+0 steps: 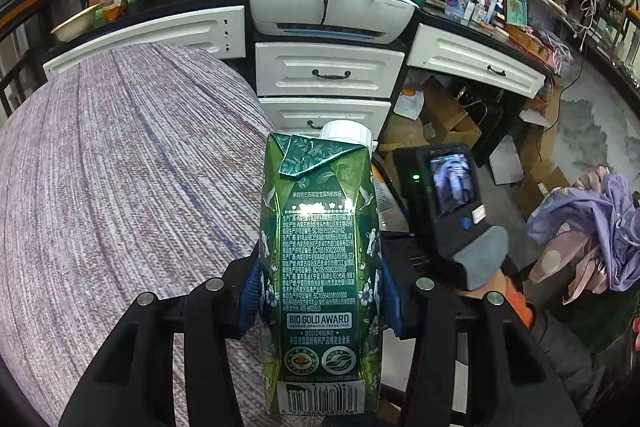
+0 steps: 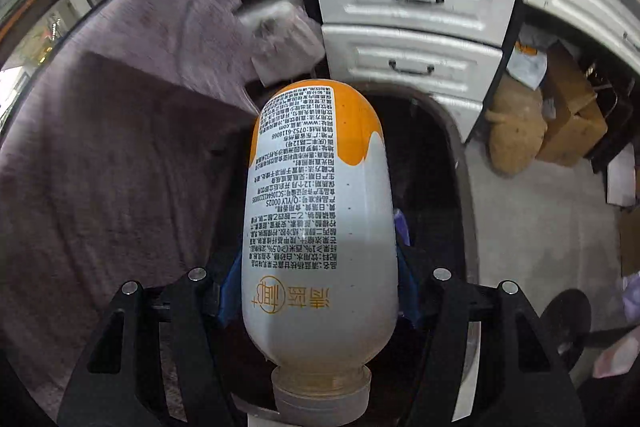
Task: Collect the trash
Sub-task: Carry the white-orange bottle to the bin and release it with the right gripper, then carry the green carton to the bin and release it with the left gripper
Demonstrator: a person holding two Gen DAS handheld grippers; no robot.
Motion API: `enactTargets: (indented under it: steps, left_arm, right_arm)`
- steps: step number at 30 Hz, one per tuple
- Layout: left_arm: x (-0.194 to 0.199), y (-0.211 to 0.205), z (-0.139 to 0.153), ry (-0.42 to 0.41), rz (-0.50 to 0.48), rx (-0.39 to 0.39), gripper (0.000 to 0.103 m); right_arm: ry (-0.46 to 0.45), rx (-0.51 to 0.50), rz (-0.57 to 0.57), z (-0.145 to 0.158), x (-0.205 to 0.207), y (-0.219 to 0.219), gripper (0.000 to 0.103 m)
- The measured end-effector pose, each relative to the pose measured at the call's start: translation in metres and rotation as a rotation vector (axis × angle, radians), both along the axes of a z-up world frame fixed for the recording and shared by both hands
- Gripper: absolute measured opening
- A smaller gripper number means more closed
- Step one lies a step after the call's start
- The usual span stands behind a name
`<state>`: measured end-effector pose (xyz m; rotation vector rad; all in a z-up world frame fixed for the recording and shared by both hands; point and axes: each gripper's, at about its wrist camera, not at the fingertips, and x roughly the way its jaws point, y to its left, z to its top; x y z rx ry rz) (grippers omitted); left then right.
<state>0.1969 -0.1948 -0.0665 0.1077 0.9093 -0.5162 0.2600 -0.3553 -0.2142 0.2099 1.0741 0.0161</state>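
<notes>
One carton [image 1: 320, 267] in left gripper [image 1: 320, 291], one bottle [image 2: 320, 219] in right gripper [image 2: 320, 291].

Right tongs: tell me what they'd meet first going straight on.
Probably the dark bin opening: the right tongs, shut on the bottle, point down into it. Depth is unclear.

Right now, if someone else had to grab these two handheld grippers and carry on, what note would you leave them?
Left gripper: shut on a green carton with a white cap, held over the edge of the purple-covered table.
Right gripper: shut on a white and orange bottle, cap toward the camera, above a dark bin opening.
Done: both pieces of trash picked up.
Left: release the bottle into the bin, then probably the carton. Other trash, if any, is not visible.
</notes>
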Motion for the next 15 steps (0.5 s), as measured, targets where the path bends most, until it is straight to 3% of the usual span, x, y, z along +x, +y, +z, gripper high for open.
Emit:
enactTargets:
  steps: [5, 9, 15]
  left_arm:
    - [-0.002, -0.012, -0.007, 0.008, -0.026, 0.017, 0.048]
    - [-0.002, -0.022, -0.013, 0.015, -0.047, 0.032, 0.048]
    - [0.000, -0.039, -0.023, 0.026, -0.075, 0.059, 0.048]
  right_arm:
    - [0.014, -0.003, -0.051, -0.012, -0.002, -0.006, 0.078]
    - [-0.029, -0.005, -0.077, 0.005, -0.011, -0.016, 0.078]
    - [-0.131, -0.024, -0.201, 0.045, -0.031, -0.053, 0.080]
